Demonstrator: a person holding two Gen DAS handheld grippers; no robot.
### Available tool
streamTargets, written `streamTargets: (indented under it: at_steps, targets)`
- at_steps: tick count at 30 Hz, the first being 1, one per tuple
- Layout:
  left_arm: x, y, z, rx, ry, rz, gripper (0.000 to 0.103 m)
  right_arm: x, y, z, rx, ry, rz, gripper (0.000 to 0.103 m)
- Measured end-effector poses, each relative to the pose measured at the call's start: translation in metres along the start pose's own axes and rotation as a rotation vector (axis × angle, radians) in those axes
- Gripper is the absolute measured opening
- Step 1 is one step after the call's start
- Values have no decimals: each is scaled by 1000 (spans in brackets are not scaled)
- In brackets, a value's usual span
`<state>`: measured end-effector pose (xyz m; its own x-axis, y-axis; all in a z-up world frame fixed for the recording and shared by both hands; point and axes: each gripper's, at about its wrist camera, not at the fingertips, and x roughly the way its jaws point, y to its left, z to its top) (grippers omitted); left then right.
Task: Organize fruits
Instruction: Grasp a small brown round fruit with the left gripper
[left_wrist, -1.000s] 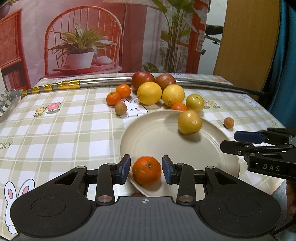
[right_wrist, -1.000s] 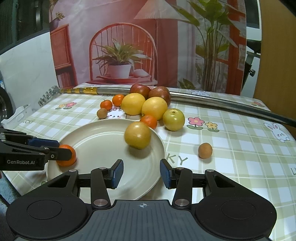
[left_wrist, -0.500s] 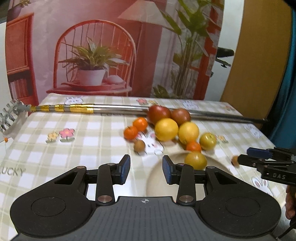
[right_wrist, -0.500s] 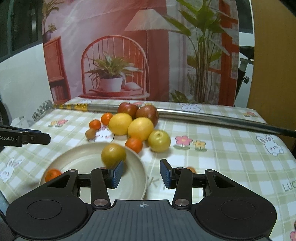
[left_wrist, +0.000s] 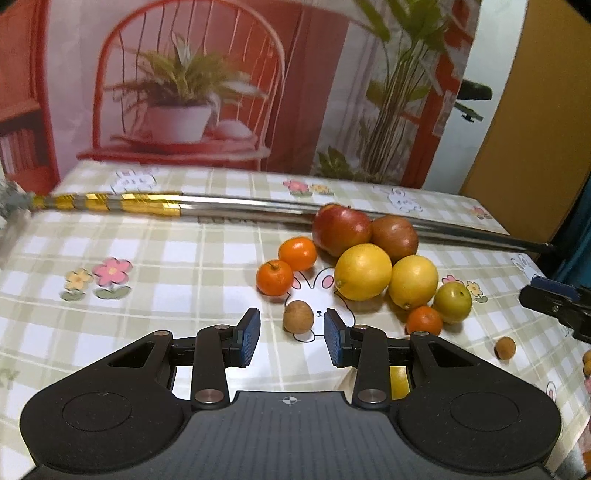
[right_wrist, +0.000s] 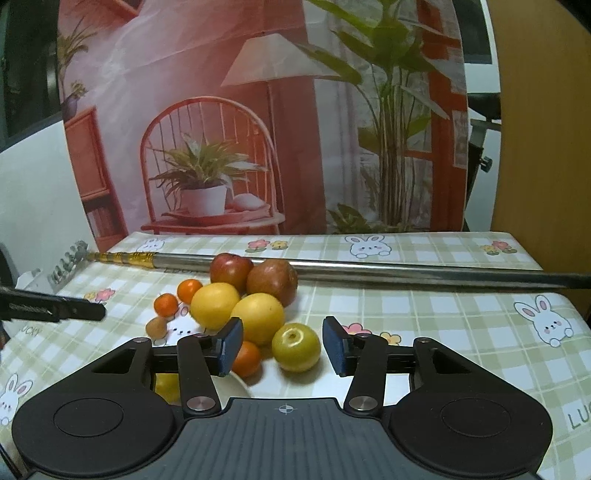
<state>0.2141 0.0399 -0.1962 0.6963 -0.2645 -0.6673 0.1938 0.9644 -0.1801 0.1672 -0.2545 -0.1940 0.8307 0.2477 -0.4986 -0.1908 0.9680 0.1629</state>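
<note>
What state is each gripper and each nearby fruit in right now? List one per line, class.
left gripper: open, holding nothing
right gripper: open, holding nothing
small brown fruit: on the tablecloth, framed between the left fingers
green fruit: on the tablecloth, between the right fingers
plate: mostly hidden under the right gripper

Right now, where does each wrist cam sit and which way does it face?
Left wrist: on the left claw, looking forward over the table; open pads frame a small brown fruit; the right claw's tip shows at its right edge.
Right wrist: on the right claw, same heading; open pads frame a green fruit.
Shared: the fruit pile, the metal pole and the printed backdrop.
</note>
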Motion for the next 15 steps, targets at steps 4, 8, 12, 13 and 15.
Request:
streamTargets:
  at_steps: [4,8,12,13,15]
  targets:
    - [22,1,4,-40,33,-27,40,7,-5,-1,9,9,-7,45]
    - [39,0,5,-61,52,-38,40,11,-9,-4,18,21,-15,45]
    - [53,-1,6,-65,76,-21,39,14,-13,-8,23,29,-23,45]
    - [55,-1,6,-66,82,-17,39,14,-13,-9,24,30,-24,45]
    - [60,0,6,-70,90,-11,39,15,-14,-10,27,34,-22,45]
